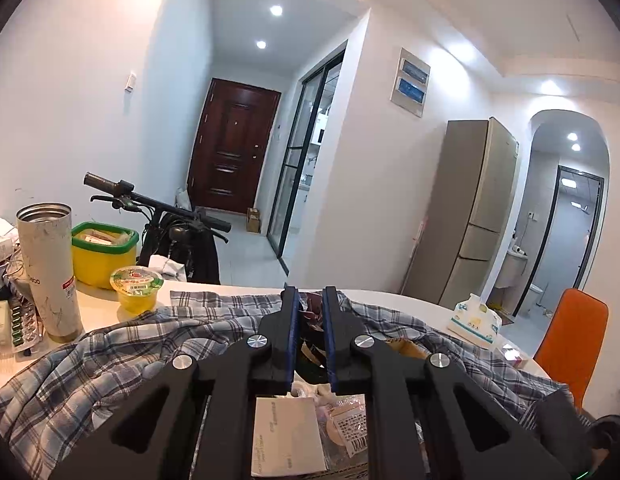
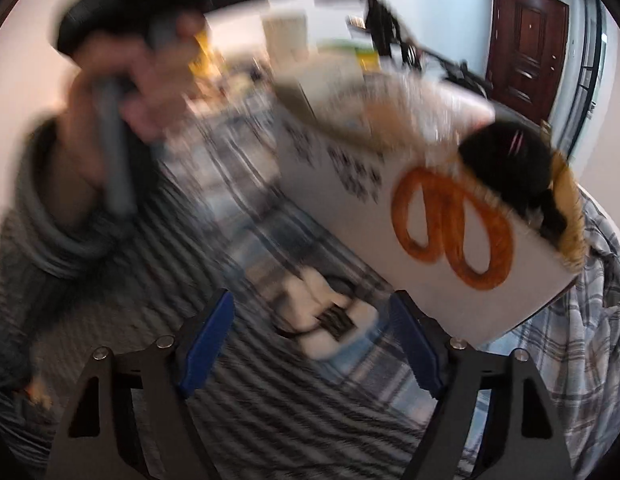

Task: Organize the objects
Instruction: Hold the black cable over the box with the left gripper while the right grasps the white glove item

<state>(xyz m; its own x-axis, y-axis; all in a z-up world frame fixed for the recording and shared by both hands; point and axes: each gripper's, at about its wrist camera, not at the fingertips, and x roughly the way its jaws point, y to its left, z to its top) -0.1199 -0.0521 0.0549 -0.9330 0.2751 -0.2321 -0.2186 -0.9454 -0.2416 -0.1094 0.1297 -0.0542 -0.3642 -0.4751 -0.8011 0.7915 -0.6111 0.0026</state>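
Box [image 2: 390, 208], white with an orange pretzel print, holds packets and dark items. Left hand-held gripper [image 1: 310, 300] pinches something dark inside it. Right hand-held gripper [image 2: 310, 332] gapes empty above a white bundle [image 2: 330, 316].

Left hand-held gripper [image 1: 310, 300] near level, jaws shut. Right hand-held gripper [image 2: 310, 314] pitched down, jaws apart.

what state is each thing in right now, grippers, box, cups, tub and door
left gripper: shut, jaws narrow, box contents beneath
right gripper: open, nothing between its pads, over the plaid cloth
white box: open top, tilted, full
steel tumbler: upright, no lid
jelly cup: sealed, upright
yellow tub: open, filled
brown door: closed
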